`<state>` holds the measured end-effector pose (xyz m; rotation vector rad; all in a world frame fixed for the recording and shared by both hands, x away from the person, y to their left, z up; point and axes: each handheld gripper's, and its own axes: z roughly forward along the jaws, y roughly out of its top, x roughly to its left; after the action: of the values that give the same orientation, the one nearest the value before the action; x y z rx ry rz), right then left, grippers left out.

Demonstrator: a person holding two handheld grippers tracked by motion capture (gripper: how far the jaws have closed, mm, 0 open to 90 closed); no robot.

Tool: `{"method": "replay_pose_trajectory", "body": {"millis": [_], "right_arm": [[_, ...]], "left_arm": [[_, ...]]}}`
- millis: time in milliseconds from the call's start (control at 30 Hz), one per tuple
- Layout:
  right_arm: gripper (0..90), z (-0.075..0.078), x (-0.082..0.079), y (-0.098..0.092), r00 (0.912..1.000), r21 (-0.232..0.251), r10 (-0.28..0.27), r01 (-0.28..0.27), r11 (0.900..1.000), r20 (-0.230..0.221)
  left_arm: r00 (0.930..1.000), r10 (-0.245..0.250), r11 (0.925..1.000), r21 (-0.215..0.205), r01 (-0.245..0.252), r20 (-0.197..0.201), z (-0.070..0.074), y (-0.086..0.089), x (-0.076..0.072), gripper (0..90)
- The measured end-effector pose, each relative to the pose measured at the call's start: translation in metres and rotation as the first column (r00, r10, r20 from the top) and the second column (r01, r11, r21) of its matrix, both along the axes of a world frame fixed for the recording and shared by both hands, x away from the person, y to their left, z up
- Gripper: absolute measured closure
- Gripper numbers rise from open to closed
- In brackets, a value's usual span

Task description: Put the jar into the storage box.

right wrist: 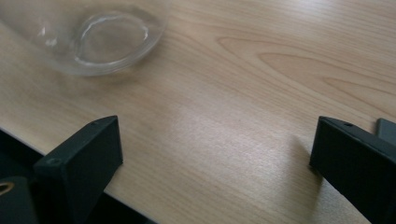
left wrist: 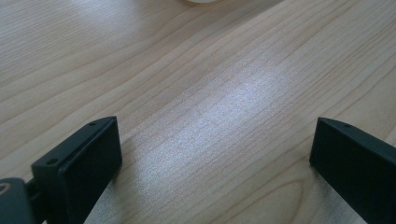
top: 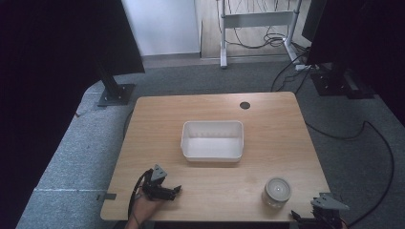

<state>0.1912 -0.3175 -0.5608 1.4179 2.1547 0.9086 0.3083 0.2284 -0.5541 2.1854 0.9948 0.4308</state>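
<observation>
Near the worktop's (top: 157,119) middle sits an empty white tub (top: 212,140); nearer than it, rightward, a glass jar (top: 277,192) stands untouched. Left gripper (top: 162,190) and right gripper (top: 321,213) gape wide, holding nothing: nothing begun.

the right gripper (right wrist: 212,154) hangs just above a wooden table (right wrist: 261,79), its two black jaws spread wide apart with nothing but bare wood between them. the left jaw sits over the near edge of the table, where the wood gives way to darkness below. at the far left stands a clear glass jar (right wrist: 100,39), seen low and blurred, its round base resting on the wood, apart from the jaws. a pale sheen of light lies on the grain between the jaws
</observation>
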Motion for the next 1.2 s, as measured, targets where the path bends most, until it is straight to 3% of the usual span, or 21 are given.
{"method": "replay_pose_trajectory", "body": {"millis": [700,833,1200], "right_arm": [[1.9,-0.0008,-0.0002,0.0022,0.9999,0.007,-0.012,0.012,1.0,0.008],[3.4,0.0008,-0.0007,0.0025,1.0,0.047,0.005,-0.006,0.999,0.005],[3.3,0.0087,-0.0036,0.0079,0.9988,0.041,0.035,-0.036,0.999,0.035]], "left_arm": [[1.0,0.0,1.0,0.001,0.0,0.0,0.0001,0.0,0.0,1.8],[1.0,0.0,1.0,0.001,0.0,0.0,0.0001,0.0,0.0,1.8],[1.0,0.0,1.0,0.001,0.0,0.0,0.0001,0.0,0.0,1.8]]}}
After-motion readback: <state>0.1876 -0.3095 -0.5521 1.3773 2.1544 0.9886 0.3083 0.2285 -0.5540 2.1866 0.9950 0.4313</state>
